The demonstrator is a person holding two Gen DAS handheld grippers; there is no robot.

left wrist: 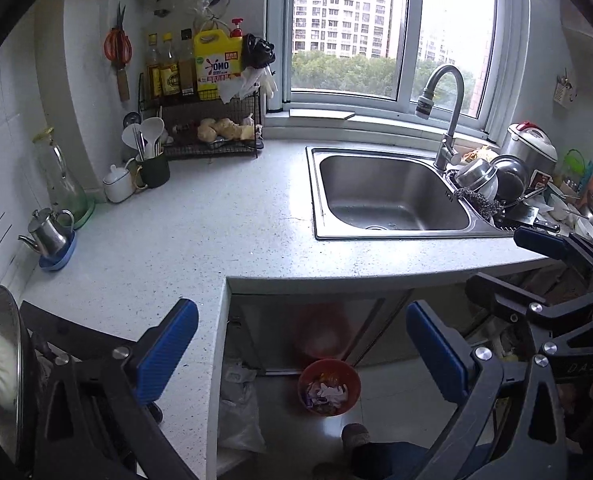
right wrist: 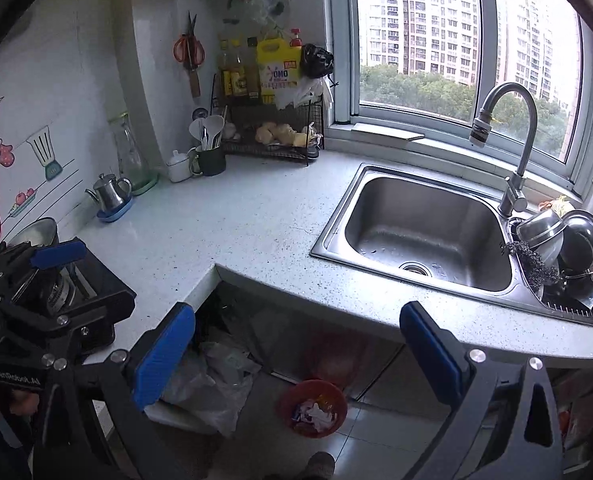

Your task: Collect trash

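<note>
A red waste bin [left wrist: 329,387] stands on the floor below the counter's inner corner, holding white and purple scraps; it also shows in the right wrist view [right wrist: 312,407]. My left gripper [left wrist: 302,350] is open and empty, held above the counter edge over the bin. My right gripper [right wrist: 296,356] is open and empty too, also above the bin. The right gripper shows at the right edge of the left wrist view [left wrist: 552,256], and the left gripper shows at the left of the right wrist view [right wrist: 56,264]. No loose trash shows on the speckled counter [left wrist: 216,216].
A steel sink [left wrist: 392,196] with a tall faucet [left wrist: 448,112] sits at the right, with stacked dishes [left wrist: 496,184] beside it. A wire rack with bottles [left wrist: 208,120], an utensil cup [left wrist: 152,164], and a small kettle [left wrist: 52,232] line the back left. Plastic bags [right wrist: 216,384] lie under the counter.
</note>
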